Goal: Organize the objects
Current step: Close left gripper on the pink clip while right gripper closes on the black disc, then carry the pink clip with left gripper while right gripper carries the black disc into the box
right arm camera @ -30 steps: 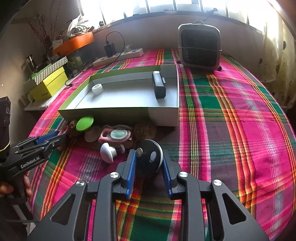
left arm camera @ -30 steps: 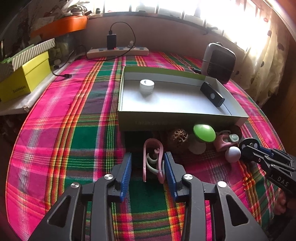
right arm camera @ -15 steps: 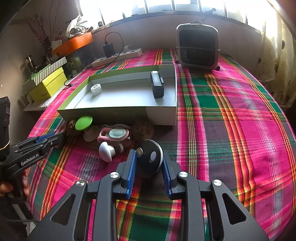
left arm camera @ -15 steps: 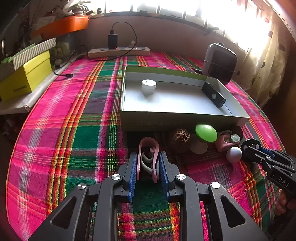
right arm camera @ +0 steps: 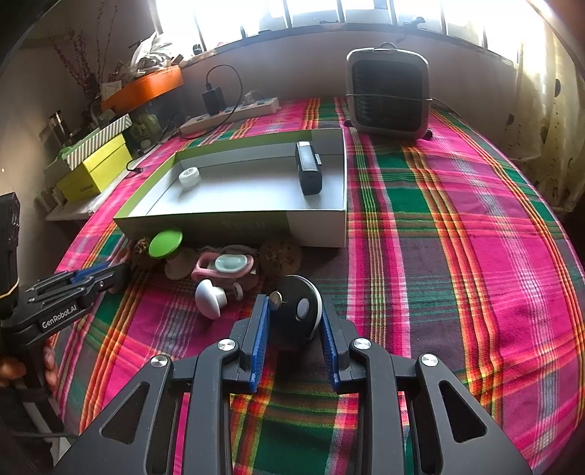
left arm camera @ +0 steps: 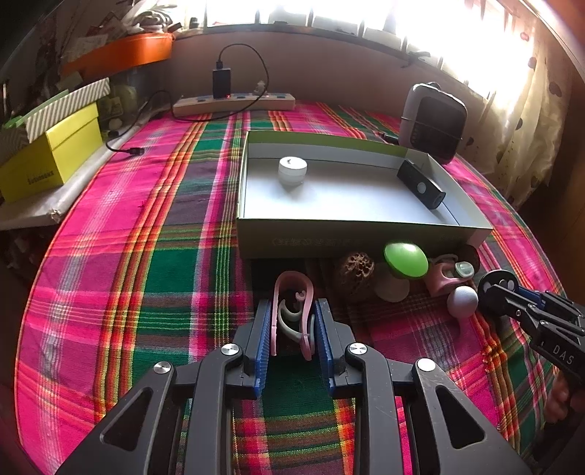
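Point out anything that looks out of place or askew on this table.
Several small items lie jumbled against the tray's front wall rather than inside it: green mushroom, white knob, pink case, two brown pods. Inside, the black device sits askew by the right wall. Nothing looks spilled or broken.

Sun blazed through the windows (right arm camera: 329, 14) behind a plaid-covered table (right arm camera: 457, 226) — curtain (left arm camera: 526, 120) glowing at the right, a power strip (left arm camera: 234, 103) along the wall, an orange shelf (left arm camera: 120, 54) in shadow at the left.
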### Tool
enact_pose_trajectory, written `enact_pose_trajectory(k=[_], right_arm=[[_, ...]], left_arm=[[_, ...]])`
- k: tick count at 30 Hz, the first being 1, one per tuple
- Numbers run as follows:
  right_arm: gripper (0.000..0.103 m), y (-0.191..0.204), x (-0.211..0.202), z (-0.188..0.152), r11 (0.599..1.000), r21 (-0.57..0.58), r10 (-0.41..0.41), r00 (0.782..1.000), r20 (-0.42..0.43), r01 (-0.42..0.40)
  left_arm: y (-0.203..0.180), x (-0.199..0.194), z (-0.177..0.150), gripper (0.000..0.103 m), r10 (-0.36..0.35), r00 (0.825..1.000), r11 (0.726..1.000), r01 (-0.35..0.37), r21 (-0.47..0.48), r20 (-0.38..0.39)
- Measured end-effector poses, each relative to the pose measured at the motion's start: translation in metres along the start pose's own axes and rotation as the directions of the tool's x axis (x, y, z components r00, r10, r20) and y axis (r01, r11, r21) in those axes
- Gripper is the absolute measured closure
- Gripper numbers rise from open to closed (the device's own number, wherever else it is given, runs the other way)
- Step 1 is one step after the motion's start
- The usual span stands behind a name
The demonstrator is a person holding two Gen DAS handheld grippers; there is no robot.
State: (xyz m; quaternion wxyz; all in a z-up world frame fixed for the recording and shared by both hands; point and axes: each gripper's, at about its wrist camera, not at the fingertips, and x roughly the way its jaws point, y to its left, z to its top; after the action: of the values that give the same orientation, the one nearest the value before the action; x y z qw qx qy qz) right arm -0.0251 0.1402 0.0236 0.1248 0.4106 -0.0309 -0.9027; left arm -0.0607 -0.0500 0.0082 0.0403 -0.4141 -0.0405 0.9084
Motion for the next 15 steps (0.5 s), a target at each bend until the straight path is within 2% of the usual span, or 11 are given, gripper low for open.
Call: enact_pose_trajectory(k=[15], right_arm=[[0.075, 0.002, -0.011, 0.008, 1.000, 0.005, 0.013, 0.999, 0.035, -0.013]], left_arm=[[-0.007, -0.019, 0.009, 0.082, -0.003, 0.999, 1.000, 0.002, 0.016, 0.047]])
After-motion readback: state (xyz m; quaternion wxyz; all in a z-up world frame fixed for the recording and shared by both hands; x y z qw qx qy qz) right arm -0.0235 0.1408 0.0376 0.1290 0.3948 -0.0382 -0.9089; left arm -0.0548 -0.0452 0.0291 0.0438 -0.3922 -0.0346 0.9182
